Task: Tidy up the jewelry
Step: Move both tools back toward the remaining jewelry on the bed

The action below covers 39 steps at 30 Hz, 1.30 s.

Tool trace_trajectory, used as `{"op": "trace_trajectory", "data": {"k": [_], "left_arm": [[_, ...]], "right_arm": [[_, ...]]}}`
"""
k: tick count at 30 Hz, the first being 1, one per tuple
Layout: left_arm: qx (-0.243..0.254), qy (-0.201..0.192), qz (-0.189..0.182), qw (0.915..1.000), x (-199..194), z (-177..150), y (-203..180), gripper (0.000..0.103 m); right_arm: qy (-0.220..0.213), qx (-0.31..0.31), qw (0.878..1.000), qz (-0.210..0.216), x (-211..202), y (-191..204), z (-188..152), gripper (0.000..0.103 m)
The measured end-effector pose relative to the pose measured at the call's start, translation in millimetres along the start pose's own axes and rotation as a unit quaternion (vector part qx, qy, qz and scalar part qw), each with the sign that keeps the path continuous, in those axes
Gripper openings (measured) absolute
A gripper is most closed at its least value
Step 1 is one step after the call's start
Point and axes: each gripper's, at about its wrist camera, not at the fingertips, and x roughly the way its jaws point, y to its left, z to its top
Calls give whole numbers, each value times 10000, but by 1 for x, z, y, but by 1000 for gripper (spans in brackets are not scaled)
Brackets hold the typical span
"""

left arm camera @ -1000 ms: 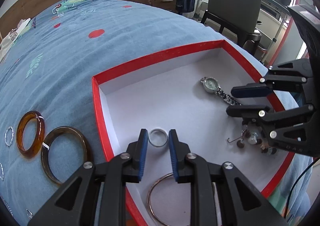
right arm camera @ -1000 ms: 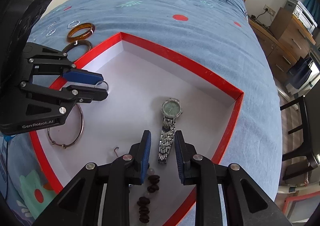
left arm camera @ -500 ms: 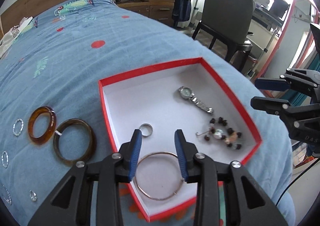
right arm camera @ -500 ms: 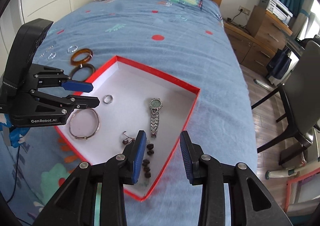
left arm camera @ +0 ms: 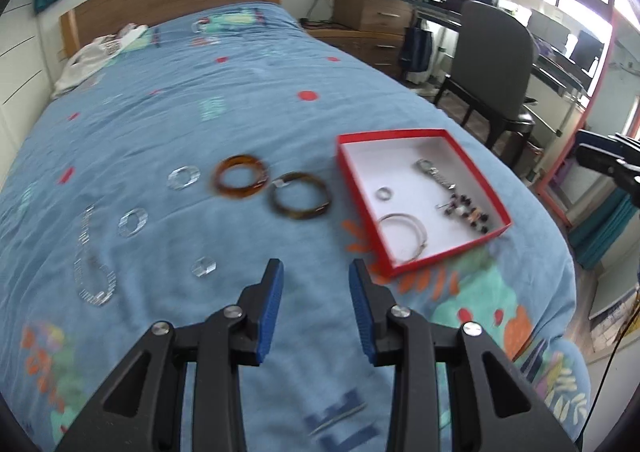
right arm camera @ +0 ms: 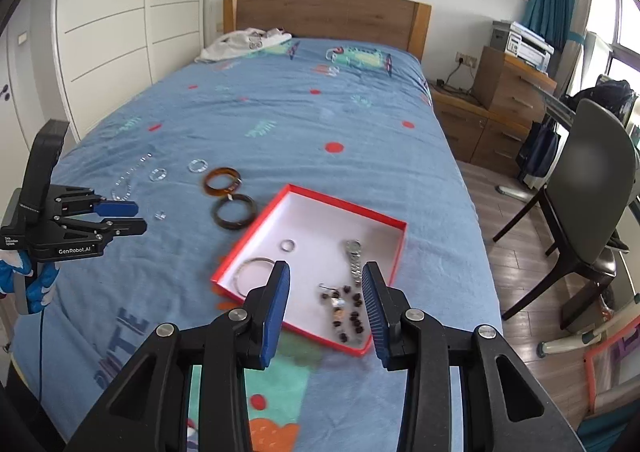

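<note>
A red box (left arm camera: 402,272) (right arm camera: 384,217) with a white floor lies on the blue bed. In it are a silver ring (left arm camera: 385,193) (right arm camera: 287,245), a thin bangle (left arm camera: 403,236) (right arm camera: 253,274), a watch (left arm camera: 434,172) (right arm camera: 354,258) and a bead bracelet (left arm camera: 466,211) (right arm camera: 345,310). Left of the box lie an amber bangle (left arm camera: 239,175) (right arm camera: 221,180), a dark bangle (left arm camera: 300,200) (right arm camera: 235,211), several clear rings (left arm camera: 184,176) (right arm camera: 158,174) and a clear chain (left arm camera: 90,272) (right arm camera: 122,185). My left gripper (left arm camera: 316,308) (right arm camera: 124,217) is open and empty, high above the bed. My right gripper (right arm camera: 326,312) is open and empty, above the box's near edge.
The bed's right edge drops to a wood floor (right arm camera: 520,280). A grey chair (left arm camera: 496,63) (right arm camera: 588,187) stands beside the bed, with a desk behind it and wooden drawers (right arm camera: 508,107) near the headboard. White clothing (right arm camera: 244,41) lies at the bed's head.
Both grippers have pulled up and back from the box and opened wider. The left one has swung left over the bed. The ring stays on the box floor.
</note>
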Motion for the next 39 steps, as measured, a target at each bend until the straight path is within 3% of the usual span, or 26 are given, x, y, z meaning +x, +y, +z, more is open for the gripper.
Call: {"op": "trace_trajectory", "data": {"k": [10,19,26,39], "left_arm": [[-802,-384,640,9940,-102,-73,102,32],[-1210,-533,947,9867,-140,-109,149,32],[-1326,-387,906,9863,-108,-115,163,32],[-1217,90,391,9918,13,-91,142,32]], "right_arm": [[-474,-26,9986,222,-53,57,7,37],[-596,-64,9971,473,-64,97,9,37],[-322,43,9972,671,-24,109,11,37],[489,286,9922,1110,123,127,12,37]]}}
